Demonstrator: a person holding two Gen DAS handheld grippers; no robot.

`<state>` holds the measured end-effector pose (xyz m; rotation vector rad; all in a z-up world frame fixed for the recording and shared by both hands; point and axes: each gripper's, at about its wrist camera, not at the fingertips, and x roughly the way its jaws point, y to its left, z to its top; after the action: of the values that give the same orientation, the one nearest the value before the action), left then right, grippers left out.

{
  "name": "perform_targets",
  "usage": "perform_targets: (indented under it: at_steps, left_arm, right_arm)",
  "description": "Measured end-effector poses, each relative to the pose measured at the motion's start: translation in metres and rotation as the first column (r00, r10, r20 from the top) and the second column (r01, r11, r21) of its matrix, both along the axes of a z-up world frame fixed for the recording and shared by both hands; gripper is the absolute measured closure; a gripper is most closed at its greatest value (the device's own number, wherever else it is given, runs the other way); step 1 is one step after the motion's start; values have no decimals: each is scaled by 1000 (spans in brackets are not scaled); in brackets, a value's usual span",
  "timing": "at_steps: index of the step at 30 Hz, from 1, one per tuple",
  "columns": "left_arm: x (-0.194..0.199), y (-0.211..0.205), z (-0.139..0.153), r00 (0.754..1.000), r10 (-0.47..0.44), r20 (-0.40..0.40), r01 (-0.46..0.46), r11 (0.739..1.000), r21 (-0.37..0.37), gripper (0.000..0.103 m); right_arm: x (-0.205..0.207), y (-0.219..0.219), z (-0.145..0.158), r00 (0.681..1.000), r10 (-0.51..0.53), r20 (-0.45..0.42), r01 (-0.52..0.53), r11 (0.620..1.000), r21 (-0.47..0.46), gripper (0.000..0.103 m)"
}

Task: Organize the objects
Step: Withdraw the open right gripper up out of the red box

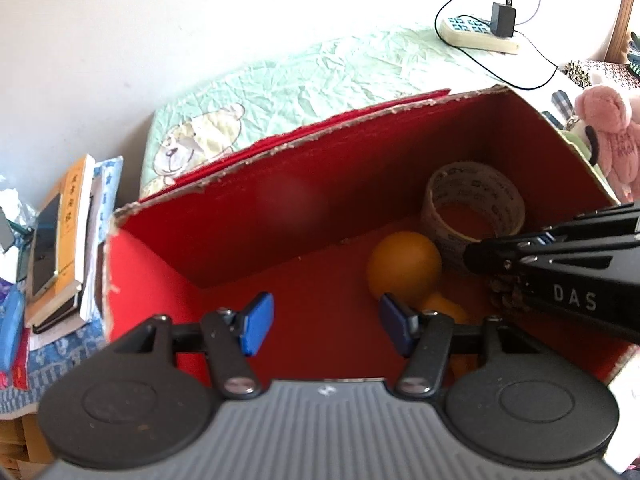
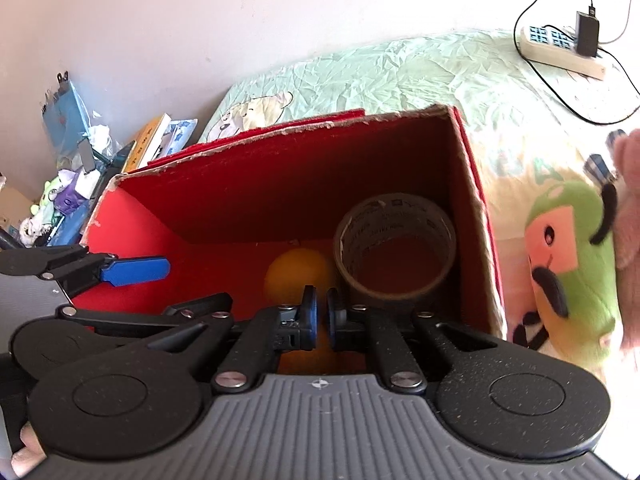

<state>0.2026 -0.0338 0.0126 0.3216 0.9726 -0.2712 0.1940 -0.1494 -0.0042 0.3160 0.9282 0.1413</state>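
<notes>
Hovering over the red box (image 2: 472, 184) on the bed (image 2: 420, 76), our left claw (image 1: 326, 322) open and empty, our right claw (image 2: 322, 318) closed on nothing.
Inside, far right, sit an orange ball (image 2: 298, 276) and a tape roll (image 2: 396, 244): we judge the ball light, smooth and slippery, best pinched across its middle; the roll stiff, best taken by its wall.

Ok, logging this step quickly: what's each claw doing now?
Left claw: open, holding nothing.
Right claw: shut, nothing visibly held.
</notes>
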Motion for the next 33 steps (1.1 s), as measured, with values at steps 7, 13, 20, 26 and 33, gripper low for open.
perform_targets:
  at_steps: [7,13,20,26,33]
  left_arm:
    - [-21,-2,14,998,33,47,-33,999,1,36]
    - [-41,0,31,994,71,86,-71,997,2,35]
    - [-64,-1,47,986,110,121,-111,994,-2,35]
    - [-81,-8,59,980,133,147,-134,991,0,34]
    - [-98,-17,66,975,157,155,-159,987,-4,33]
  right_arm:
    - [-22,6,15,995,10,100,-6,999,-46,93]
    - [-38,4,24,989,18,148,-15,1000,-24,93]
    - [-56,0,36,978,35,203,-35,999,-4,92]
    - [-69,-5,41,971,69,231,-72,997,6,92]
    - [-87,-13,46,959,114,260,-122,992,15,92]
